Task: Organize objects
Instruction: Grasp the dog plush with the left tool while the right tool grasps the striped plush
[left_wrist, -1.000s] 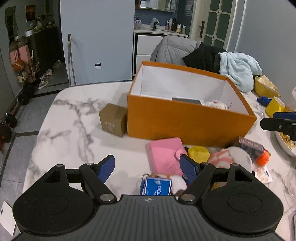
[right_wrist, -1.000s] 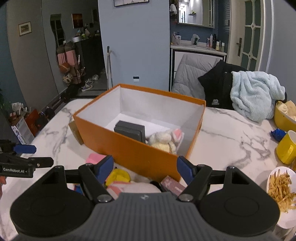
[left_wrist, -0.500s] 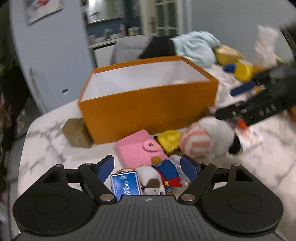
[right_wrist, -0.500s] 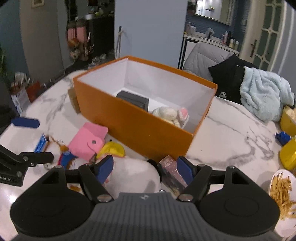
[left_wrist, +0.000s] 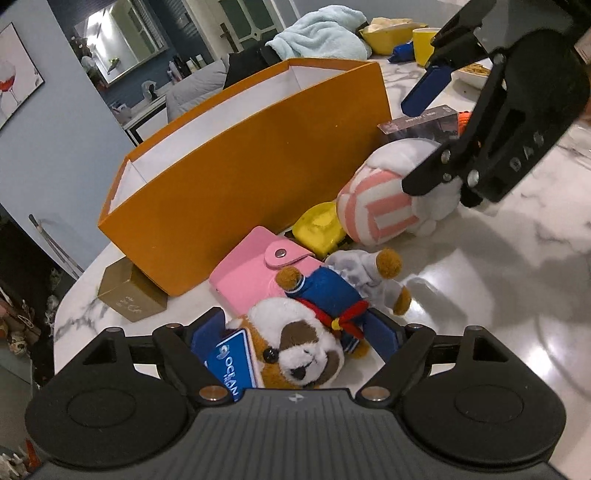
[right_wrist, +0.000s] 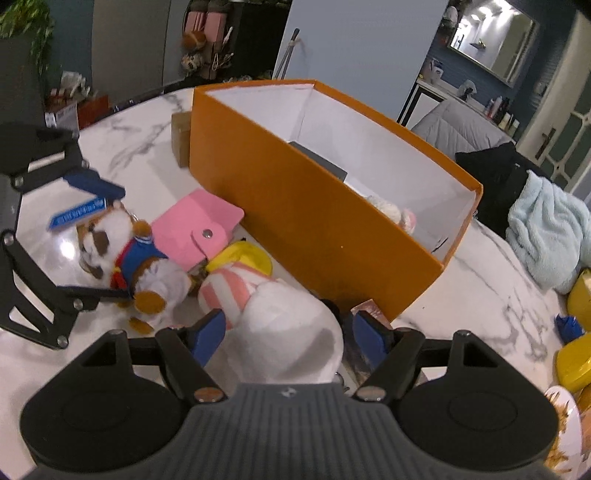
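Plush toys: two by orange box (right_wrist: 317, 206); left gripper (left_wrist: 295, 338) opening, right gripper (right_wrist: 288, 332) apart.

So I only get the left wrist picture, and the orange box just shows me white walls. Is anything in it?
Observer: Yes, a dark grey box lies on the floor of the orange box.
Visitor: Only that?
Observer: No, a cream plush with a pink bit lies beside it, close to the front wall.
Visitor: And that other tool over the striped toy, has it grabbed it?
Observer: Not that I can see. The right fingers stand either side of the striped plush, and they do not visibly squeeze it.
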